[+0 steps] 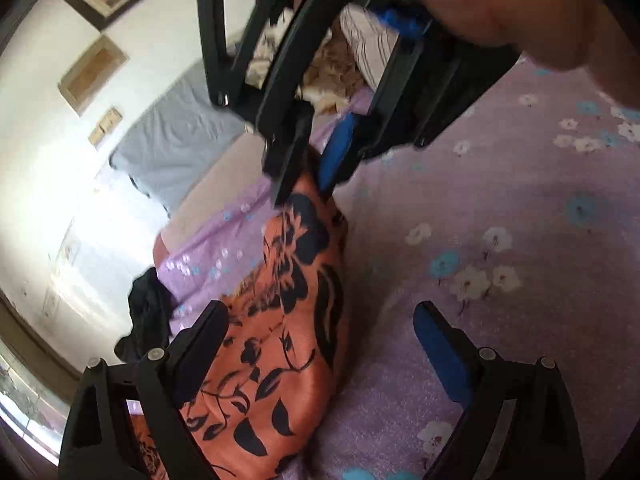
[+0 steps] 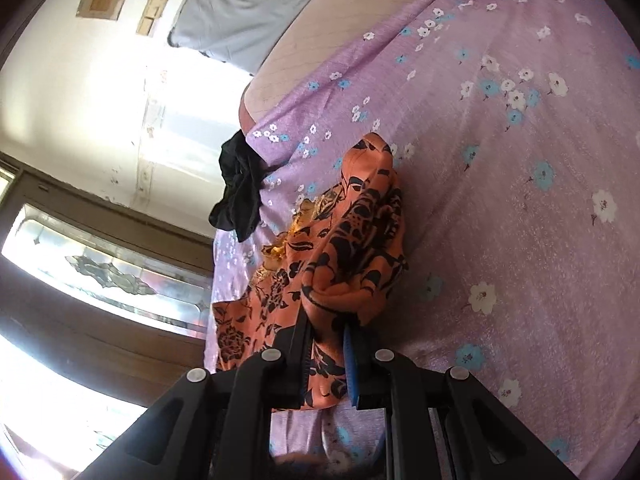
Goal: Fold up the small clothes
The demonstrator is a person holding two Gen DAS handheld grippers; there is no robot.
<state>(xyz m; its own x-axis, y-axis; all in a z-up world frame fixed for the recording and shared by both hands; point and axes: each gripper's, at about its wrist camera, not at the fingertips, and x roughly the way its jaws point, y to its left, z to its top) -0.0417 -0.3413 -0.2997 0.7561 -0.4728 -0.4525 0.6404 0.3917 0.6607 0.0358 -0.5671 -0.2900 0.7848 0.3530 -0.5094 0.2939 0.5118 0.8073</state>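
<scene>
Lilac flowered sheeting [image 2: 500, 200] is covering the bed, with a black garment [image 2: 238, 192] drooping over its left edge. Satiny orange black-flowered cloth [image 2: 360, 232] is lying bunched near that edge. Left gripper [image 1: 320, 360] is hovering spread wide; right gripper [image 2: 326, 356] is pinching the cloth.

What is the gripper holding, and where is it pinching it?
The right gripper pinches a bunched edge of the orange flowered cloth. The left gripper is open, holding nothing.
</scene>
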